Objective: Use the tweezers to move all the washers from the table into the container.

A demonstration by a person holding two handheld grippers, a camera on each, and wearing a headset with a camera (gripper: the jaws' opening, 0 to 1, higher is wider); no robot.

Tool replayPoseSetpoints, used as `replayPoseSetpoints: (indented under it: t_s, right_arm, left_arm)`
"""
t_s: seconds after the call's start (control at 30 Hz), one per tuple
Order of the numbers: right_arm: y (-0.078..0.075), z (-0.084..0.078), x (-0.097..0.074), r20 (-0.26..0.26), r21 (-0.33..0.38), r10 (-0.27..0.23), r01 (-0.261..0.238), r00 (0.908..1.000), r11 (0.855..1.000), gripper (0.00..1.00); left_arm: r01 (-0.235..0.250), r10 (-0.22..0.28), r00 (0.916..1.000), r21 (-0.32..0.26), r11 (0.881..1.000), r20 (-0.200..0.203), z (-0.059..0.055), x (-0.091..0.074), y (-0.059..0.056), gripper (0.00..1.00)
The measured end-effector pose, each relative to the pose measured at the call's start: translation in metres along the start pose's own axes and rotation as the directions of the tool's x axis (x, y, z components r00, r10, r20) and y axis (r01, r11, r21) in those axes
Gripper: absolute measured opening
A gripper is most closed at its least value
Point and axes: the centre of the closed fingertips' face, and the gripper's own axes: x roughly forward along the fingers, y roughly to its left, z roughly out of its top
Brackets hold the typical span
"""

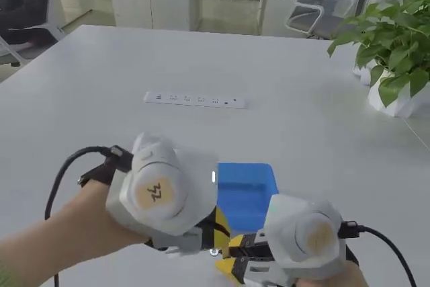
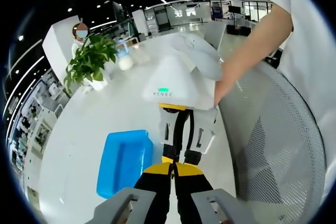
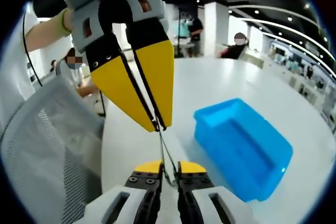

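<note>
The tweezers (image 3: 164,150) are lying as a thin bright line between the two sets of tongs. Their long axis is running straight from one set to the other, low over the near edge of the desk (image 1: 289,112). In the right gripper view we are seeing their upper end caught at the very tip of the left tongs (image 3: 157,125), whose yellow jaws are pressing together on it. Their lower end, which seems to be splitting into two legs, is passing between the jaws of the right tongs (image 3: 169,169). Those jaws are standing close on either side with a narrow gap, and we cannot tell whether they are gripping. The two sets of tongs are thus pointing nose to nose along the tool, and both are equally near it. We are judging that the coming move turns on this shared axis: one set must be letting go while the other is keeping the tweezers in line. The blue container (image 3: 247,148) is sitting open just beside the tool, on the right gripper's right and the left gripper's left (image 2: 123,161). In the head view it is lying just beyond both grippers (image 1: 245,189), with a white power strip (image 1: 195,100) well apart, farther up the desk. Where the washers are lying we cannot tell.
</note>
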Motion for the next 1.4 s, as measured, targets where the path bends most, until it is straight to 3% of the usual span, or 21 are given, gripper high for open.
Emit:
replayPoseSetpoints:
  t_s: [0.17, 0.33, 0.67, 0.77, 0.83, 1.13, 1.3, 1.4]
  right_arm:
    - [-0.002, 0.000, -0.001, 0.017, 0.060, 0.003, -0.004, 0.9998, 0.998, 0.07]
    - [-0.001, -0.002, -0.003, 0.023, 0.105, 0.013, -0.015, 0.9996, 0.994, 0.08]
    - [0.002, 0.001, -0.003, 0.007, 0.059, 0.043, -0.043, 0.9990, 0.997, 0.09]
    - [0.005, 0.010, -0.007, 0.030, 0.043, 0.064, -0.065, 0.9975, 0.997, 0.10]
    - [0.006, 0.014, -0.010, 0.038, 0.038, 0.067, -0.069, 0.9970, 0.997, 0.09]
    - [0.004, 0.009, -0.007, 0.006, -0.011, 0.060, -0.060, 0.9982, 0.998, 0.05]
    - [0.001, 0.009, -0.006, -0.013, -0.003, 0.041, -0.041, 0.9991, 0.999, 0.03]
    - [-0.002, 0.008, -0.007, -0.005, 0.027, 0.033, -0.032, 0.9995, 0.999, 0.03]
  left_arm:
    - [0.024, -0.024, 0.9997, 0.005, 1.000, -0.006, 0.004, 0.003, 0.002, 0.00]
    - [0.060, -0.060, 0.9982, -0.001, 0.998, 0.001, 0.007, 0.004, -0.003, 0.00]
    - [0.103, -0.103, 0.9946, -0.013, 0.995, 0.014, 0.006, 0.002, -0.006, 0.00]
    - [0.125, -0.125, 0.9920, 0.007, 0.992, -0.013, 0.001, 0.005, -0.010, 0.00]
    - [0.126, -0.126, 0.9917, 0.018, 0.992, -0.027, -0.002, 0.007, -0.011, 0.00]
    - [0.103, -0.103, 0.9947, -0.001, 0.995, 0.003, -0.001, 0.008, -0.007, 0.00]
    - [0.042, -0.039, 0.9983, -0.081, 0.996, 0.044, -0.002, 0.007, 0.001, 0.01]
    - [0.017, 0.002, 0.9955, -0.192, 0.981, 0.095, -0.005, 0.005, 0.000, 0.07]
